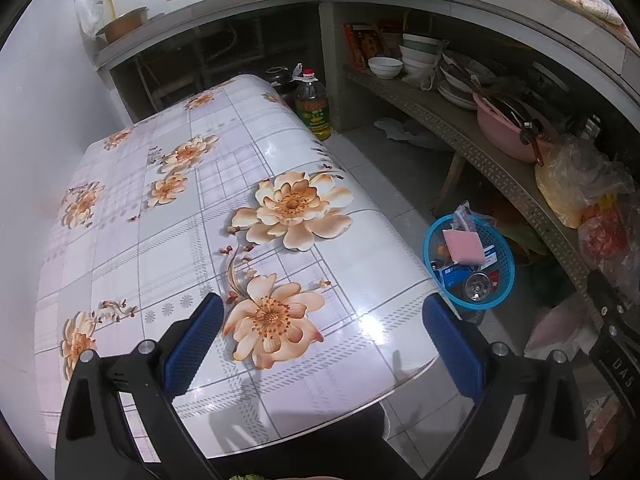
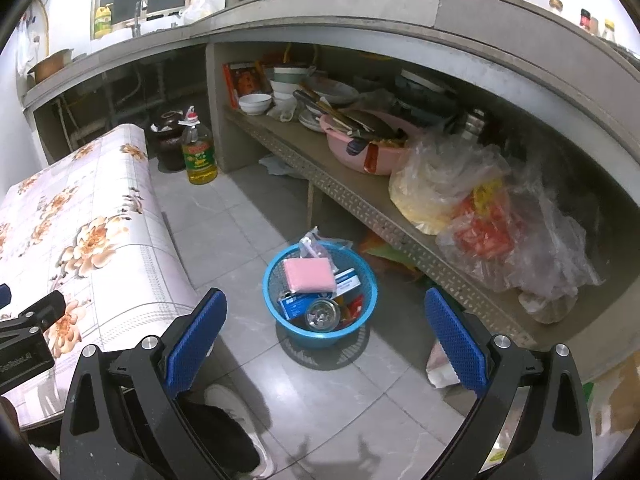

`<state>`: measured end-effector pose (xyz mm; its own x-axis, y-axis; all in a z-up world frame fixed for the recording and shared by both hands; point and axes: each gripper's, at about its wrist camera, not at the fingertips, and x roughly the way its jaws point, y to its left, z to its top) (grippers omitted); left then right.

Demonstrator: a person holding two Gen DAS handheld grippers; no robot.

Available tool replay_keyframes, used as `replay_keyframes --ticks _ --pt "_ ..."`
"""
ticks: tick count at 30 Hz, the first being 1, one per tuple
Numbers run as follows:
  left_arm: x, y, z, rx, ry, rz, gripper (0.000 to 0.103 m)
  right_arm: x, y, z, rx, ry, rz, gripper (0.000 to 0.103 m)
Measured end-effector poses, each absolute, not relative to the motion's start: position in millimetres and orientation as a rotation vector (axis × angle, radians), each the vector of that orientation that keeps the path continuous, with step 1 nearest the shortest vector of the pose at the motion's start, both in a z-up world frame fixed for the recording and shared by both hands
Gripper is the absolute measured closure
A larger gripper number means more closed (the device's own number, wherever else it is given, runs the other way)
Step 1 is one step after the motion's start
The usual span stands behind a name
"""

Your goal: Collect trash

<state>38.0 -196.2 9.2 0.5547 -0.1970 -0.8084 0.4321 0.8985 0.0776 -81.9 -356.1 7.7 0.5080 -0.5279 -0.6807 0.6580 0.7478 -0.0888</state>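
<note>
A blue mesh trash basket [image 2: 362, 280] [image 1: 505, 256] stands on the tiled floor beside the table. Inside lie a pink sponge [image 2: 309, 274] [image 1: 464, 245], a blue-and-white box [image 2: 298, 305], a round metal strainer [image 2: 322, 314] [image 1: 476, 286] and a plastic wrapper [image 2: 310, 245]. My right gripper [image 2: 326, 336] hangs open above the floor, just in front of the basket, holding nothing. Over the flowered table [image 1: 120, 240] my left gripper [image 1: 322, 342] is also open and holds nothing. No loose trash shows on the tabletop.
A concrete counter with a low shelf [image 2: 360, 204] curves along the right, crowded with bowls, a pink basin [image 2: 360, 152] and plastic bags [image 2: 492, 208]. An oil bottle [image 2: 199, 152] and a dark jar stand on the floor by the table's far end. A person's white shoe [image 2: 240, 412] is near.
</note>
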Motion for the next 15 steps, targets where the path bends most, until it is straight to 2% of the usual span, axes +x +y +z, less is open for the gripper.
replay_keyframes --ticks 15 --pt "42.9 -181.1 10.0 0.306 0.895 -0.343 0.006 -80.4 -358.5 8.1 0.177 0.759 -0.716 0.007"
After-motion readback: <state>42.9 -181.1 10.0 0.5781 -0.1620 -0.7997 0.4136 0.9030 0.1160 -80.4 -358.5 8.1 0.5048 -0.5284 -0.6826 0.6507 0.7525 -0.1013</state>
